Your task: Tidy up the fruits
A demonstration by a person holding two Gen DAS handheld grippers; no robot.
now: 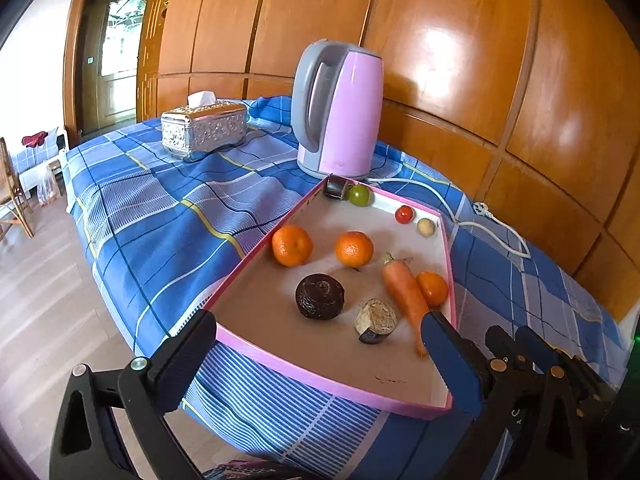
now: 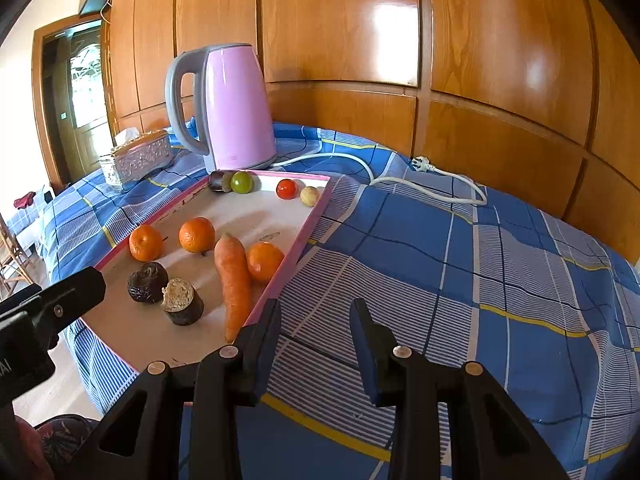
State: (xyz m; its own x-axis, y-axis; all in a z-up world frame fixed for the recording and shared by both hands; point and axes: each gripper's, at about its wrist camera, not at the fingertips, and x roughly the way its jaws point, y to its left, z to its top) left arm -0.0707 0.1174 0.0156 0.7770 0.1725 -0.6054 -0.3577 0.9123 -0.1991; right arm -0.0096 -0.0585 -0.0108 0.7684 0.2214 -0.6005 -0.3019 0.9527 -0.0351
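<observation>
A pink-rimmed tray point(image 1: 280, 360) point(image 2: 304, 236) lies on the blue checked cloth. On it are three tangerines point(image 1: 354, 249) point(image 2: 197, 235), a carrot point(image 1: 404, 296) point(image 2: 233, 280), a dark wrinkled round fruit point(image 1: 320, 295) point(image 2: 147, 282) and a cut dark-skinned piece point(image 1: 376, 320) point(image 2: 182, 300). Along the far rim sit a green fruit point(image 1: 359, 195), a red tomato point(image 1: 404, 214) and a pale small fruit point(image 1: 425, 227). My left gripper point(image 1: 320, 332) is wide open, straddling the tray's near end, holding nothing. My right gripper point(image 2: 316, 312) is open over bare cloth just right of the tray.
A pink kettle point(image 1: 340, 112) point(image 2: 236, 112) stands behind the tray, its white cord and plug point(image 2: 420, 164) trailing across the cloth to the right. A silver tissue box point(image 1: 204, 130) sits at the back left. A wooden panelled wall is behind; the table edge drops to the floor at left.
</observation>
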